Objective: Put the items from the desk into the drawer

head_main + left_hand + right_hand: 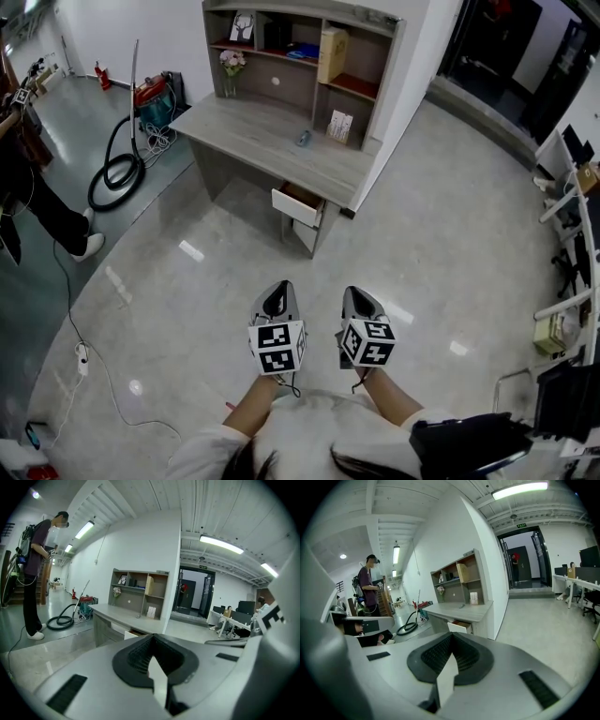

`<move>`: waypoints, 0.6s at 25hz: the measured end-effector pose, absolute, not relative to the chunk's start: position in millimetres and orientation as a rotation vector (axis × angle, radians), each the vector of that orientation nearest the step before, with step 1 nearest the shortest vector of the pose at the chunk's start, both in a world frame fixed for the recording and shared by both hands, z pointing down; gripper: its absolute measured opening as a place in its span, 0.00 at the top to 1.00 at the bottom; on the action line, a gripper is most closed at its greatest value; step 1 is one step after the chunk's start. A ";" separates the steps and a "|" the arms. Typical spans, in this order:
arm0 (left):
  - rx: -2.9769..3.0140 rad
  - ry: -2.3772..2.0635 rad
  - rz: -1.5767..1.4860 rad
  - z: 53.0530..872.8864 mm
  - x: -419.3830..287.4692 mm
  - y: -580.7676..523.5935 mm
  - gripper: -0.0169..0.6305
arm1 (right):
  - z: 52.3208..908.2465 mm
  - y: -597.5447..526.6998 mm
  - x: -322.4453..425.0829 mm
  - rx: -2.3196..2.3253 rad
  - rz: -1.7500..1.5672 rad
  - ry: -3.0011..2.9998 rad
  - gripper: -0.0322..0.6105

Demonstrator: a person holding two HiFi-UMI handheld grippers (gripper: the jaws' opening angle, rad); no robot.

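A grey desk [262,141] with a shelf unit stands far ahead, across open floor. Its white drawer [298,204] is pulled open at the front right corner. On the desktop lie a small blue-grey item [304,138], a printed card [339,126] leaning on the shelf back, and a flower vase [231,70]. My left gripper [277,291] and right gripper [360,296] are held side by side close to the body, both shut and empty. The left gripper view shows the desk [122,616] beyond shut jaws; the right gripper view shows the drawer [459,626].
A vacuum cleaner with a coiled black hose [122,169] sits left of the desk. A person [28,187] stands at the far left. A cable and power strip [82,356] lie on the floor. Office tables [572,187] line the right side.
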State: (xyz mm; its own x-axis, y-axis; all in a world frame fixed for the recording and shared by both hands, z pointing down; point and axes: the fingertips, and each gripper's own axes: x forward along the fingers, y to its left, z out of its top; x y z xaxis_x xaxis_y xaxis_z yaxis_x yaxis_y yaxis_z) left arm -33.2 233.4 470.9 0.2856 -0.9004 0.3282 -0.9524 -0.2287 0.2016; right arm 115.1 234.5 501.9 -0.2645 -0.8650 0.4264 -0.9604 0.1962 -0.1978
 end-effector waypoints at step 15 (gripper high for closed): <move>2.237 -1.594 0.168 467.7 -57.6 131.3 0.98 | 490.6 150.9 96.2 1.819 0.623 -2.174 0.95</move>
State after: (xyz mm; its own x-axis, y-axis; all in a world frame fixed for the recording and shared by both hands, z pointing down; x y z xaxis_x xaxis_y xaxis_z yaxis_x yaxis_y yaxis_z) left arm -57.6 131.3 467.7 0.3467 -0.8832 0.3157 -0.9297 -0.2789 0.2408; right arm 96.2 150.9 490.6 -0.1972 -0.8747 0.4428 -0.9765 0.1349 -0.1683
